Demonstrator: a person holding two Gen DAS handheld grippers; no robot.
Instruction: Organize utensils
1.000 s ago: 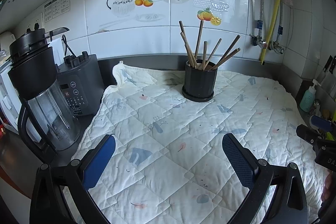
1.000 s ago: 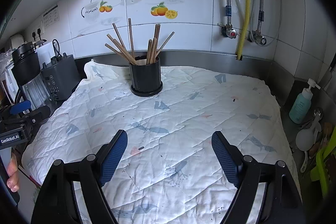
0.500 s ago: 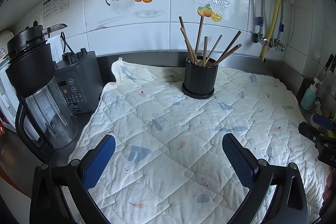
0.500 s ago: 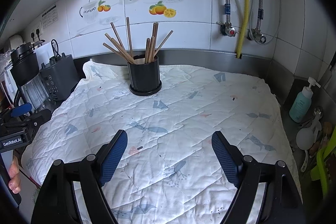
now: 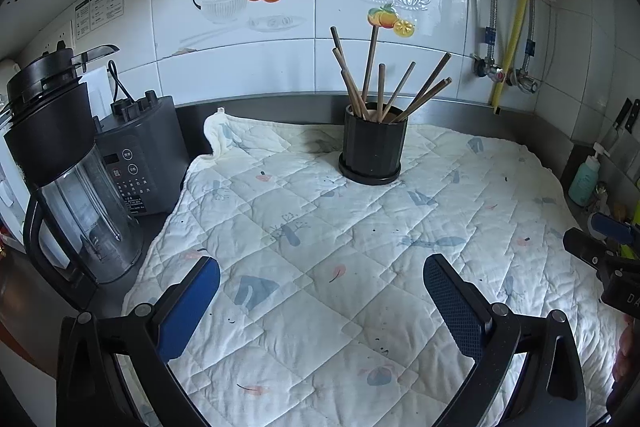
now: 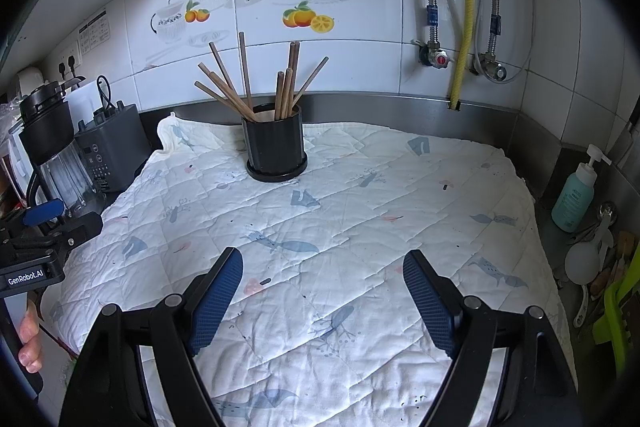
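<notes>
A black ribbed holder (image 5: 374,151) (image 6: 275,147) stands upright on a saucer near the back of a quilted white cloth (image 5: 340,247) (image 6: 320,227). Several brown wooden chopsticks (image 5: 380,83) (image 6: 256,83) lean fanned out inside it. My left gripper (image 5: 320,279) hovers open over the cloth's near left part, well short of the holder, nothing between its blue pads. My right gripper (image 6: 322,275) is open too, empty, over the near middle of the cloth. Each gripper appears at the edge of the other's view.
A blender jug (image 5: 68,167) and its grey base (image 5: 136,155) stand left of the cloth. A teal soap bottle (image 6: 576,195), ladles and a green rack (image 6: 616,311) crowd the right side. Pipes and a yellow hose (image 6: 466,7) run down the tiled wall.
</notes>
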